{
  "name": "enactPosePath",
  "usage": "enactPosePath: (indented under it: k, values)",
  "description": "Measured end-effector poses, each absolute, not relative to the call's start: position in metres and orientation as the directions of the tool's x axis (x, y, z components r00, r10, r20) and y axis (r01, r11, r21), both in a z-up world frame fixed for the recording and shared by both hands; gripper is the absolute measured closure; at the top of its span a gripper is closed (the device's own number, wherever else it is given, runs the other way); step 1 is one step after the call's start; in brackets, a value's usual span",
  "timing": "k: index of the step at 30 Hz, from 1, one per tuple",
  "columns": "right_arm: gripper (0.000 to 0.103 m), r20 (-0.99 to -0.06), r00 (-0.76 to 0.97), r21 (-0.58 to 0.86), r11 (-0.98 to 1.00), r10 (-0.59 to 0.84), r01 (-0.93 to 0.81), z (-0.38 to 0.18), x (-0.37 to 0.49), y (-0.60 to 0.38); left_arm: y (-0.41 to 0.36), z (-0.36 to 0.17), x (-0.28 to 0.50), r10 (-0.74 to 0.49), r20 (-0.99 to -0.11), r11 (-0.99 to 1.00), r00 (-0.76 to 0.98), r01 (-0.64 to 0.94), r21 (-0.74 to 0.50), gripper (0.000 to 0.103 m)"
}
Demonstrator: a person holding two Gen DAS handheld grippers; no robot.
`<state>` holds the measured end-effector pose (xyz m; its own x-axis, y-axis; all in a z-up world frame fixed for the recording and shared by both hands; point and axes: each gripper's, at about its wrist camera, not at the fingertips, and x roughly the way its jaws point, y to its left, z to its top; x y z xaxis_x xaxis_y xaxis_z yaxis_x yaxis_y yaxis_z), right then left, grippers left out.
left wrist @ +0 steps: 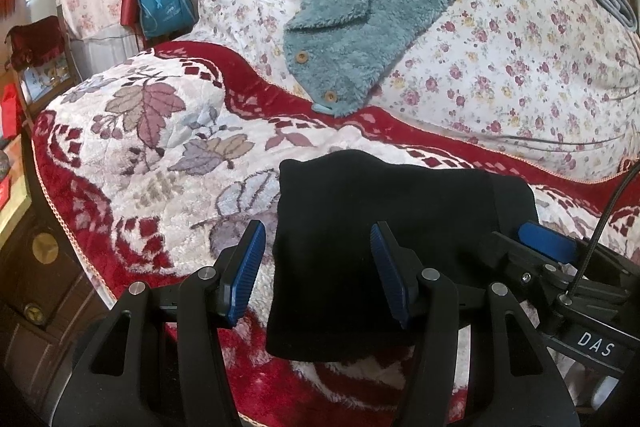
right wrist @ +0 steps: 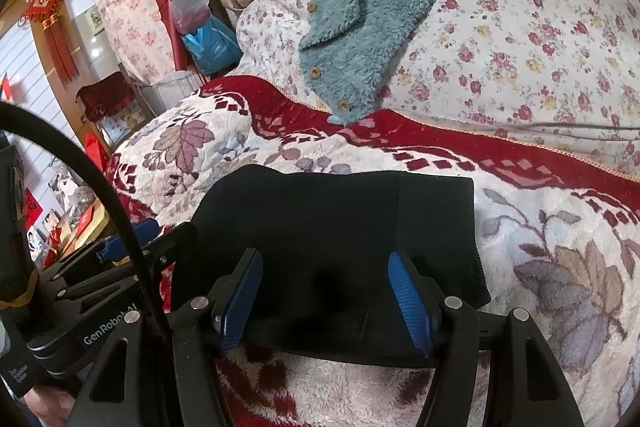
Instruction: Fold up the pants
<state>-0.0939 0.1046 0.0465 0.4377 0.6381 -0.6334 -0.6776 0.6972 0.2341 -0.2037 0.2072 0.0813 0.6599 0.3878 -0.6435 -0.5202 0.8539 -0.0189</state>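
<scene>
Now we hold both tongs wide apart: the left gripper and the right gripper grip nothing, and the folded black pants lie just beneath them on the red blanket.

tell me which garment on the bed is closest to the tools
The black pants, folded on the red-and-cream blanket right at both open tools. The fluffy teal cardigan lies farther back on the floral quilt.
</scene>
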Motion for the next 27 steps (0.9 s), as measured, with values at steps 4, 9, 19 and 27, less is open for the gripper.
enactPosePath:
  k: [4, 9, 19, 27]
  values:
    - [0.04, -0.636, 0.435, 0.238, 0.698, 0.637, -0.676, 0.0463, -0.0933, 0.1052, 0.2083, 0.081, -0.2032, 0.386, -0.644, 0.855, 0.66, -0.519, -0.019, 0.048]
    - [0.04, -0.634, 0.437, 0.237, 0.698, 0.638, -0.676, 0.0461, -0.0932, 0.105, 0.2083, 0.0809, -0.2031, 0.385, -0.645, 0.855, 0.66, -0.518, -0.02, 0.048]
    - [0.04, -0.633, 0.439, 0.239, 0.7, 0.638, -0.673, 0.0448, -0.0924, 0.1021, 0.2072, 0.0802, -0.204, 0.384, -0.645, 0.853, 0.661, -0.521, -0.025, 0.048]
    - [0.04, -0.633, 0.437, 0.242, 0.699, 0.639, -0.673, 0.0448, -0.0917, 0.1011, 0.2003, 0.0823, -0.2018, 0.382, -0.64, 0.861, 0.667, -0.509, -0.017, 0.048]
